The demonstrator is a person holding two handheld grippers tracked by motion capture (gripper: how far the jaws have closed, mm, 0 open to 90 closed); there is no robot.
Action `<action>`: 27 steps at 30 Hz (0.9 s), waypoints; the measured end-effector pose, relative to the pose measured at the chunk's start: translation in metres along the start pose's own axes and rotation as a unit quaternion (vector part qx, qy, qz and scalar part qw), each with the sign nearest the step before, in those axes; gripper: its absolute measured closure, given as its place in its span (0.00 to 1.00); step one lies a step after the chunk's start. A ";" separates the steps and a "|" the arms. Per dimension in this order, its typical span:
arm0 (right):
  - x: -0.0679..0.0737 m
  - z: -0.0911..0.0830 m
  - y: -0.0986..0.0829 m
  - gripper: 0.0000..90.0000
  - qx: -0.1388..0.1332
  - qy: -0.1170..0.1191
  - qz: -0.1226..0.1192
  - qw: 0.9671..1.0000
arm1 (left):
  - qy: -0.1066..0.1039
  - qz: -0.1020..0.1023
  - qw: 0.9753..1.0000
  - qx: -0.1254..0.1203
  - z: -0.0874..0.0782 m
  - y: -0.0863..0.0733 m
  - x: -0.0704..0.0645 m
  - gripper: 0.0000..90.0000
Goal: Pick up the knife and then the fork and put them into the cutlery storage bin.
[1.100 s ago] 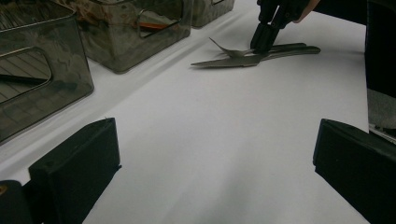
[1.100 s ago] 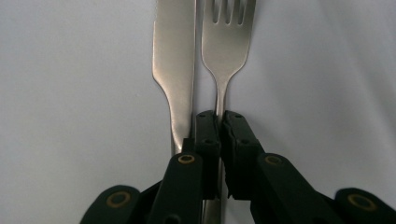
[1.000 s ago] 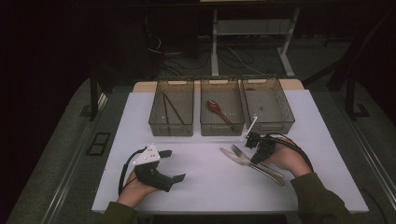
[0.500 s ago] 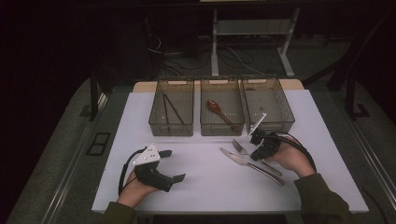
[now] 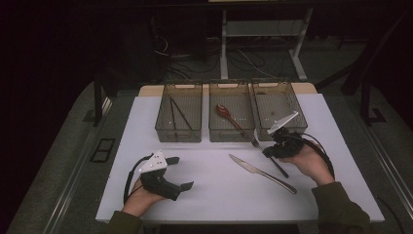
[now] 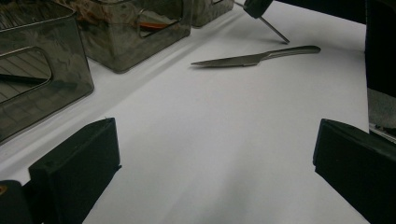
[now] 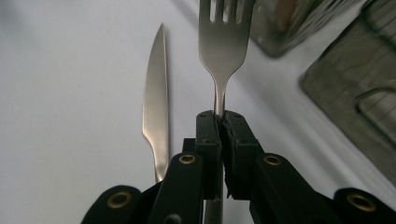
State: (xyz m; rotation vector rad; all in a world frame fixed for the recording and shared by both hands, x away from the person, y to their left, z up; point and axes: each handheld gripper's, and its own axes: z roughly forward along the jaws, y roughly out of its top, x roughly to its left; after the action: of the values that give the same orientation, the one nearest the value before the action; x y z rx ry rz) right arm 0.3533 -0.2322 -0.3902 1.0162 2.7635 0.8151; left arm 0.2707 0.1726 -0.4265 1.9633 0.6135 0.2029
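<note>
My right gripper [image 5: 268,151] is shut on the handle of a steel fork [image 5: 254,141], which it holds just off the white table in front of the right bin. In the right gripper view the jaws of my right gripper [image 7: 220,122] pinch the fork [image 7: 223,44] at its neck, tines pointing away. A steel knife [image 5: 263,173] lies flat on the table beside it, also seen as the knife [image 7: 156,107] left of the fork. My left gripper [image 5: 180,172] rests open at the front left, its jaws of the left gripper [image 6: 215,154] wide apart over bare table, with the knife [image 6: 254,57] far ahead.
Three clear bins stand in a row at the back: the left bin [image 5: 179,130] holds dark chopsticks, the middle bin [image 5: 230,132] a reddish spoon [image 5: 225,111], and the right bin [image 5: 271,95] sits behind my right gripper. The white table [image 5: 214,195] ends near the front.
My right gripper has taken the fork up off the table from beside the knife and shifted right and back toward the right bin. The left gripper has stayed put.
</note>
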 end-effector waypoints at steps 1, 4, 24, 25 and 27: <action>-0.001 -0.002 -0.001 0.94 -0.010 0.000 0.003 1.000 | 0.000 0.000 1.000 0.000 0.000 0.000 0.000 0.00; -0.004 -0.007 -0.003 0.94 -0.041 -0.001 0.010 0.999 | 0.000 0.000 1.000 0.000 0.000 0.000 0.000 0.00; -0.025 -0.038 -0.026 0.94 -0.245 -0.005 0.060 0.968 | -0.001 0.000 1.000 0.001 0.000 0.000 0.000 0.00; -0.026 -0.040 -0.027 0.94 -0.257 -0.007 0.065 0.964 | -0.001 0.000 1.000 0.000 0.000 0.000 0.000 0.00; -0.027 -0.044 -0.029 0.94 -0.272 -0.014 0.067 0.960 | -0.001 0.001 1.000 0.001 0.000 0.000 0.000 0.00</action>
State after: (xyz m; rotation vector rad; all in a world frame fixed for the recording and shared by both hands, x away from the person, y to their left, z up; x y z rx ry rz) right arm 0.3465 -0.2873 -0.3699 1.0804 2.2469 1.4550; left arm 0.2707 0.1724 -0.4266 1.9653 0.6116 0.2018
